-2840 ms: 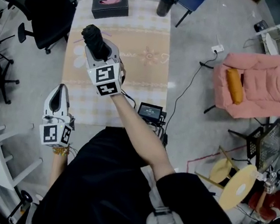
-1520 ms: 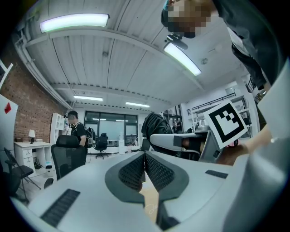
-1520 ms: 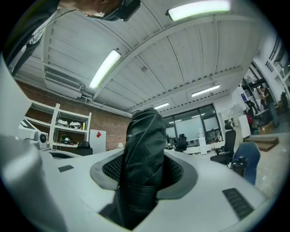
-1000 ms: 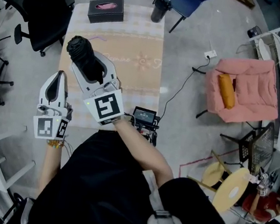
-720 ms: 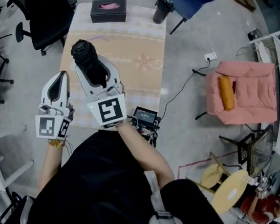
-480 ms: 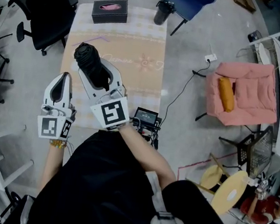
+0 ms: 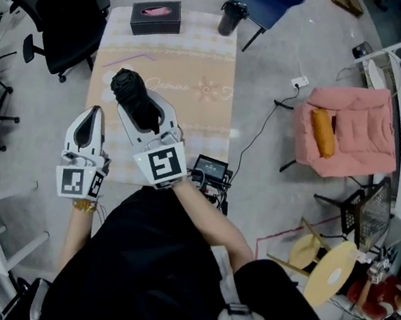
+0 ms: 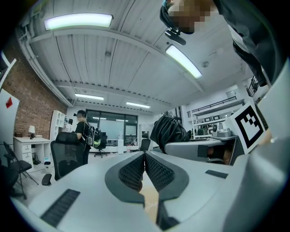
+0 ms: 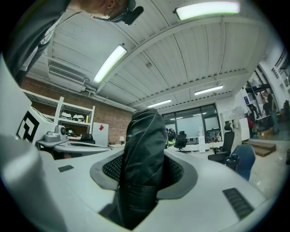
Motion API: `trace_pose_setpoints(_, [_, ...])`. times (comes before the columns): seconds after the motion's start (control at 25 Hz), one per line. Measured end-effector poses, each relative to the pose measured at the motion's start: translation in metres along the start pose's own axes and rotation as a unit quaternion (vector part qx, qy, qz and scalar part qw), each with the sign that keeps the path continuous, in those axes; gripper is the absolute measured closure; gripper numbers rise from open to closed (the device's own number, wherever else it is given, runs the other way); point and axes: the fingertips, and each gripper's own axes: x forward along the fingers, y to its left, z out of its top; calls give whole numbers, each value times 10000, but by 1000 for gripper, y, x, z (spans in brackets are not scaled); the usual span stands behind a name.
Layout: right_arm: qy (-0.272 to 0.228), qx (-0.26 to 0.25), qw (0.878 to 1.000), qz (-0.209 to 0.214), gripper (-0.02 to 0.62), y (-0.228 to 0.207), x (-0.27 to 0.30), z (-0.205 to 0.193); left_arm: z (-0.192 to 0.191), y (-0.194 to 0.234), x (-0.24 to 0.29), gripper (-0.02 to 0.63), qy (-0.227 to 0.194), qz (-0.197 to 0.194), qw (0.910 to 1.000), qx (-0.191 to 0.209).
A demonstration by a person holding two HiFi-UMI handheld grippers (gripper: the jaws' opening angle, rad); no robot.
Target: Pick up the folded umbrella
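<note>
Right claw (image 9: 144,170) clamping folded umbrella (image 9: 145,136), black box (image 7: 156,16) only overhead

Black creased cloth with slight sheen on folded umbrella (image 9: 144,149), matt pale plastic shell on right gripper (image 7: 142,109), dark dimpled rubbery pads (image 9: 113,168), beige printed tablecloth (image 7: 199,67).

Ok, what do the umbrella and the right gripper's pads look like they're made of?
The folded umbrella looks like thin black woven fabric, probably nylon or polyester: slight sheen, soft creases and pleats. The pads of the right gripper look dark and matte, likely rubber or soft plastic: a fine raised grid covers them.
</note>
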Motion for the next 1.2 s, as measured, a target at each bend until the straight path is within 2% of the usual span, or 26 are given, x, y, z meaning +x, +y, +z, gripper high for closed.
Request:
trace_pose_setpoints(0.52, [245, 223, 9994, 40, 400, 10, -9, -23, -25, -9, -8, 592, 226, -122, 9996, -154])
trace_pose_setpoints(0.72, [338, 536, 9980, 54, 400, 15, -7, -29, -30, -7, -9, 592, 243, -113, 9995, -151])
trace_pose_setpoints(1.2, [559, 484, 9972, 144, 400, 17, -8, -43, -28, 0, -12, 591, 211, -13, 9997, -154])
